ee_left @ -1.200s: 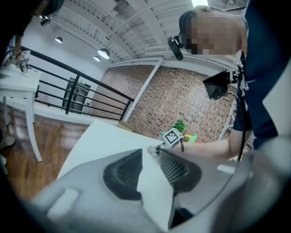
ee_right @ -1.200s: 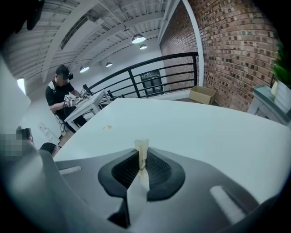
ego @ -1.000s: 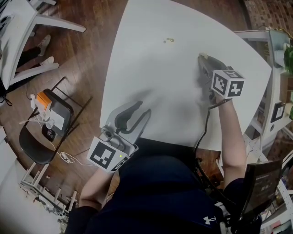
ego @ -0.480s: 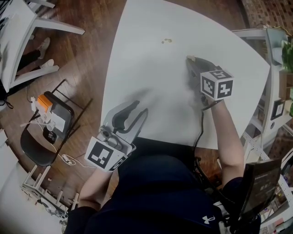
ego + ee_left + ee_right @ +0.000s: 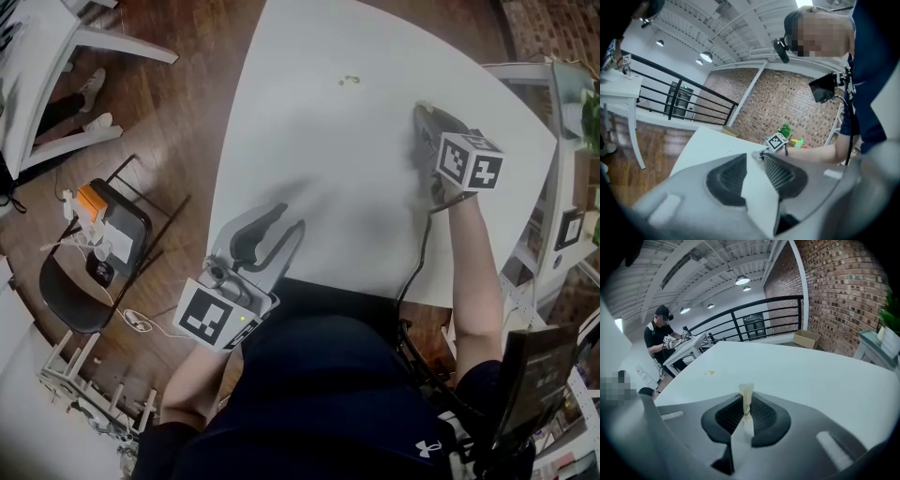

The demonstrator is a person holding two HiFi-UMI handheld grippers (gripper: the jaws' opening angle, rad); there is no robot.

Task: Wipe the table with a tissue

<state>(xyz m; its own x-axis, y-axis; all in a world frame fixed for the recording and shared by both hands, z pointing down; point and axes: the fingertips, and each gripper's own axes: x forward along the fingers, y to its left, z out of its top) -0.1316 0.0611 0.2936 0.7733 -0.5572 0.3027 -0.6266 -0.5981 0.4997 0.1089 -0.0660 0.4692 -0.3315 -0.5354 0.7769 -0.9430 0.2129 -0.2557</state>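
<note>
White tissue [image 5: 746,390] pinched in right tongs [image 5: 747,404].

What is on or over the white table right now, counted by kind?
2 grippers: left gripper, right gripper
1 tissue, pinched in the right gripper's fingers
1 yellow speck on the table
Total: 4

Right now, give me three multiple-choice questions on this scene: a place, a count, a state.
1. Where is the yellow speck? A) on the table, ahead of the right gripper B) at the table's near edge C) off the table
2. How many grippers hold something? A) none B) one C) both
3. The left gripper has its jaws: A) apart B) shut on a cup C) shut on paper
Answers: A, it lies beyond the right jaws; B, only the right gripper pinches the tissue; A, bare table shows between them.
</note>
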